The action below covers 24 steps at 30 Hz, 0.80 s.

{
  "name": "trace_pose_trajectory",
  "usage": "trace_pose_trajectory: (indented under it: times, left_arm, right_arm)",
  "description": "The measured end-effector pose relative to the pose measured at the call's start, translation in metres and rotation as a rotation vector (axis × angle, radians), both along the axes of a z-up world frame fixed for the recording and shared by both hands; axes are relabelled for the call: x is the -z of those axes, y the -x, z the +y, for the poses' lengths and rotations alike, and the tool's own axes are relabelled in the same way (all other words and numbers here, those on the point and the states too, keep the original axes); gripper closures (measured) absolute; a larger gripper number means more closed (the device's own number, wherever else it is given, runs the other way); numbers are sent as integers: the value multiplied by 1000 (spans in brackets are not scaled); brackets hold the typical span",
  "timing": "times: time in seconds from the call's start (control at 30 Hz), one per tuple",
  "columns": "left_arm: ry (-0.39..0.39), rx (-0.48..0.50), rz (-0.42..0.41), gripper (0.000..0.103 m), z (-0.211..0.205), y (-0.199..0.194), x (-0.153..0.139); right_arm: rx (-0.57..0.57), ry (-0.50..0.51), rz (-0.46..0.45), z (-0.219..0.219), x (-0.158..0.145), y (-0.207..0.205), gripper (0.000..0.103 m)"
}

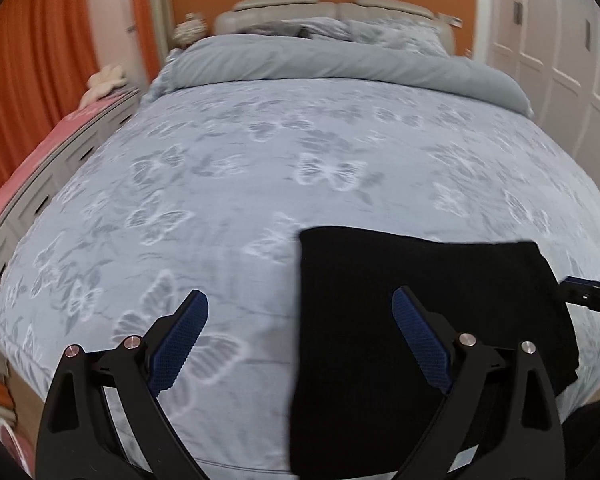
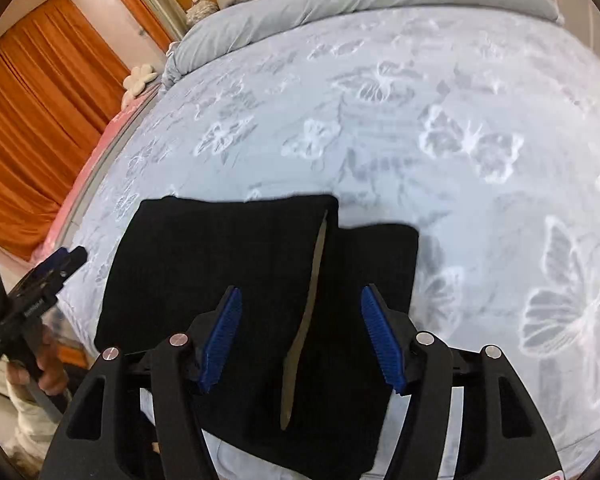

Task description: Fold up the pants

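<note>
Black pants (image 1: pixel 400 320) lie folded into a compact rectangle on the near part of the bed, also in the right wrist view (image 2: pixel 228 272). A pale strip of inner fabric (image 2: pixel 312 288) shows along a fold line. My left gripper (image 1: pixel 300 304) is open and empty, above the pants' left edge. My right gripper (image 2: pixel 300 300) is open and empty, hovering over the pants' near right part. The left gripper also shows at the left of the right wrist view (image 2: pixel 48 276); the right gripper's tip shows at the right edge of the left wrist view (image 1: pixel 592 298).
The bed has a blue-grey butterfly duvet (image 1: pixel 260 168), folded back in a roll near the headboard (image 1: pixel 332 60). Orange curtains (image 1: pixel 32 64) and a pink-topped white unit (image 1: pixel 40 172) stand to the left. White wardrobe doors (image 1: pixel 560 52) stand to the right.
</note>
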State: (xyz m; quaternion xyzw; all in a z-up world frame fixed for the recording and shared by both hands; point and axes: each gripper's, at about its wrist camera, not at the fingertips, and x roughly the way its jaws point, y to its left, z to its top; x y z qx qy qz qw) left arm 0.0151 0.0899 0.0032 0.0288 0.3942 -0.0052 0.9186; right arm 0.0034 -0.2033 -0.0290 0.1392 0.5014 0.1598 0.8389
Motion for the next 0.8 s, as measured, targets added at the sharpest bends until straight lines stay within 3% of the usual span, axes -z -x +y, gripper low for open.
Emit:
trace_pose_trajectory:
  times: [0.2, 0.23, 0.27, 0.37, 0.43, 0.53, 0.57, 0.6, 0.67, 0.8]
  left_arm:
    - [-8, 63, 11, 11, -35, 0, 5]
    - [-7, 69, 12, 11, -38, 0, 5]
    - [-7, 73, 12, 11, -40, 0, 6]
    - [-2, 82, 10, 11, -43, 1, 5]
    - [6, 87, 5, 11, -42, 2, 4]
    - [8, 88, 8, 10, -41, 3, 4]
    - [8, 90, 12, 9, -41, 3, 5]
    - [6, 91, 18, 9, -42, 3, 6]
    - [1, 94, 31, 9, -44, 2, 9]
    - [5, 104, 47, 9, -49, 0, 12]
  right_arm:
    - [-62, 13, 54, 23, 21, -8, 43]
    - [-72, 20, 49, 29, 22, -9, 53]
    - [-78, 32, 34, 32, 21, -9, 70]
    - [-79, 2, -14, 28, 7, -6, 95]
    - [-65, -69, -71, 14, -17, 7, 96]
    - [-45, -37, -135, -1, -32, 23, 96]
    - [-31, -23, -120, -5, -26, 23, 95]
    - [-19, 5, -42, -8, -4, 15, 94]
    - [-4, 42, 65, -9, 27, 5, 85]
    - [12, -10, 14, -16, 10, 9, 81]
